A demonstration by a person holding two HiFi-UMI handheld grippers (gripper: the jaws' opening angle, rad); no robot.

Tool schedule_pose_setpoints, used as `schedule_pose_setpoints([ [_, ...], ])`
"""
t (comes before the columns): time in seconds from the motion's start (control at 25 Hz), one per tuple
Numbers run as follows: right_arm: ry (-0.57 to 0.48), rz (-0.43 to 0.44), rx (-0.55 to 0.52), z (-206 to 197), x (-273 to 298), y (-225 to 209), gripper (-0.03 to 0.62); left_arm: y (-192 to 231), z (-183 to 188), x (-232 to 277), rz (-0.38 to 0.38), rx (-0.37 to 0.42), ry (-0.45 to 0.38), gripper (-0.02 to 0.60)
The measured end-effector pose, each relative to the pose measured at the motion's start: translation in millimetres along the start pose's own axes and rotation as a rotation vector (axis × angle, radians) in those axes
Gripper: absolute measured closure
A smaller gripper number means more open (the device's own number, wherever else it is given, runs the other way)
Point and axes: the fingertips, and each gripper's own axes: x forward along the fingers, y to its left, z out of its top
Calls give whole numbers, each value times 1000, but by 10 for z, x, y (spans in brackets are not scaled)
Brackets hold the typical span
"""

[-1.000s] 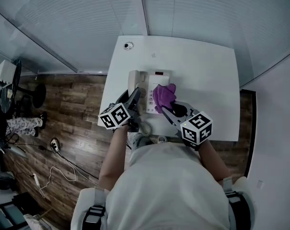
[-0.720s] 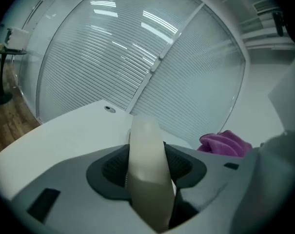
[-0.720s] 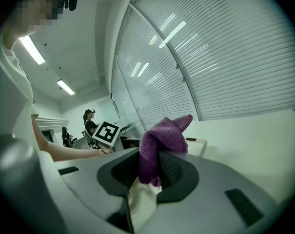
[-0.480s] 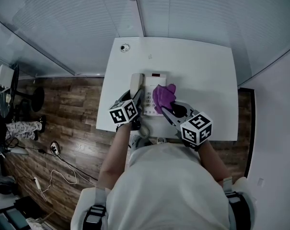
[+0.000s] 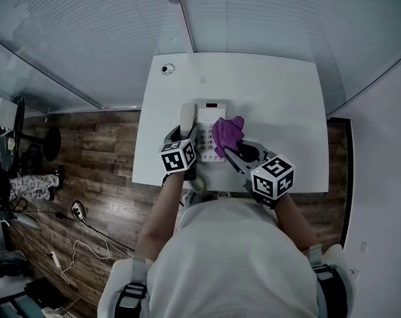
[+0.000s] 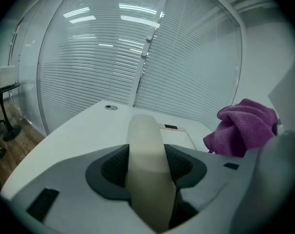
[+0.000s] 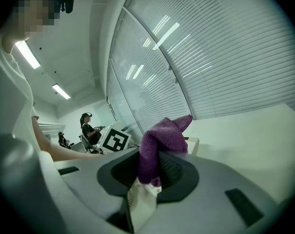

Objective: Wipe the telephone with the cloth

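A white telephone (image 5: 209, 136) sits on the white table (image 5: 280, 98). Its cream handset (image 5: 187, 117) lies along the base's left side, and my left gripper (image 5: 186, 136) is shut on it. In the left gripper view the handset (image 6: 147, 165) fills the gap between the jaw pads, with the phone base (image 6: 179, 135) behind it. My right gripper (image 5: 230, 152) is shut on a purple cloth (image 5: 227, 131), which hangs bunched over the phone's right half. The cloth (image 7: 162, 140) stands up from the jaws of the right gripper (image 7: 149, 172). It also shows at the right of the left gripper view as the cloth (image 6: 245, 126).
A round cable grommet (image 5: 167, 68) is set in the table's far left corner. The coiled cord (image 5: 199, 181) hangs off the near edge. Blinds close off the far side, and wood floor lies to the left. A seated person (image 7: 88, 126) is in the background.
My left gripper has rolled and sunk, shifting right toward the phone base with the handset in it. The right gripper and cloth have kept still.
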Motion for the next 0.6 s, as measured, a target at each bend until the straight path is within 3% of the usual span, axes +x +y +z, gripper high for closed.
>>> schedule_pose_setpoints([
  [0.24, -11, -10, 10, -5, -2, -11, 496, -53, -29, 27, -24, 69, 15, 354],
  [0.44, -18, -15, 7, 13, -10, 37, 496, -126, -43, -26, -73, 39, 29, 301],
  [0.6, -30, -26, 16, -4, -43, 137, 496, -156, -69, -257, -93, 3, -8, 298],
])
